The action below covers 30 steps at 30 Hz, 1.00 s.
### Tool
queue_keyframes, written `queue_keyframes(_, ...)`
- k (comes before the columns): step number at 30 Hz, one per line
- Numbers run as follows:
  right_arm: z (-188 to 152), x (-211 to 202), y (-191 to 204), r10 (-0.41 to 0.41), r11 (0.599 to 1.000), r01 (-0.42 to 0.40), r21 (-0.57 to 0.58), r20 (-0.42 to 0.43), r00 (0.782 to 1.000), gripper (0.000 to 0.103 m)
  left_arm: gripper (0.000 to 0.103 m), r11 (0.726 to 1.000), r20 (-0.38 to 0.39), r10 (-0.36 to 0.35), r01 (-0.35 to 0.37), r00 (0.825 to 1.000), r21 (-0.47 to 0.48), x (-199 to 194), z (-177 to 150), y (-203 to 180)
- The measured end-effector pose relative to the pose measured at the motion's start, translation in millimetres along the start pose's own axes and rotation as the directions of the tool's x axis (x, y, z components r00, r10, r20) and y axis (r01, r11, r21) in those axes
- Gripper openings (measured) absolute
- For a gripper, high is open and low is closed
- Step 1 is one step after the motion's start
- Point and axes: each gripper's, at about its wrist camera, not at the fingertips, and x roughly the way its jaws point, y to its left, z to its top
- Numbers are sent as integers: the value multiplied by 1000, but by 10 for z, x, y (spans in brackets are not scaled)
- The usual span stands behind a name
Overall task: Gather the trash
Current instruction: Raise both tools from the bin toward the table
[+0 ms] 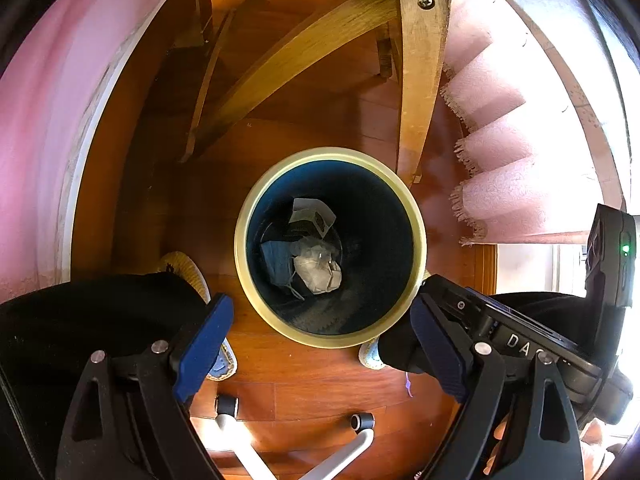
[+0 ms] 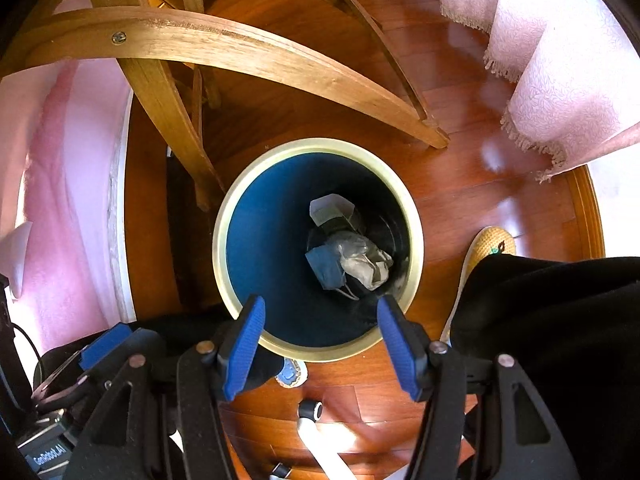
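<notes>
Left hand-held gripper (image 1: 320, 354): I see its jaws standing wide apart with nothing between the pads; it points steeply down, fingertips at the near rim of the bin, which I read as a pose for dropping things in.
Right hand-held gripper (image 2: 320, 346): also apart and empty, tilted steeply down over the near rim; in the left view its black body (image 1: 500, 344) sits just beside the left one, so both hands hover together above the opening.
Person: dark trouser legs (image 2: 552, 320) flank the grippers and a yellow slipper (image 2: 490, 246) rests on the floor just beside the bin, so I judge the person stands right over it.
Chair base: white legs with black castors (image 1: 362, 422) on the floor at the near edge of both views.
Bin (image 1: 244, 240): blue inside, pale rim, upright on the wooden floor (image 2: 460, 200) and open-topped.
Trash (image 1: 316, 268): at the bottom of the bin lie a crumpled grey paper, a blue mask (image 2: 326, 266) touching it, and a white packet (image 2: 330, 208) beyond them. With both grippers empty, I judge this load delivered.
Wooden frame (image 2: 240, 48): curved legs of some furniture meet the floor just beyond the bin.
Curtain (image 2: 560, 92): pink, fringed hem hanging near the floor at the far right.
</notes>
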Motion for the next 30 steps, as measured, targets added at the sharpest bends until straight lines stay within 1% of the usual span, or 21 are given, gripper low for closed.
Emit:
queue_keyframes(16,-25,-26,2,-9,1000,9,-10,7,1000,59,89,1000,15,2,-2,1000,4,-30,-16,13)
queue_keyframes(22,-92,-111,-17,-18,1000,18,-24,23,1000,59,89,1000,36,13,-14,999,16,-92,-67,-2)
queue_keyframes(30,-237,-310,6,-25,997,30,-75,64,998,59,89,1000,73,13,-14,997,23,-246,-186,-11)
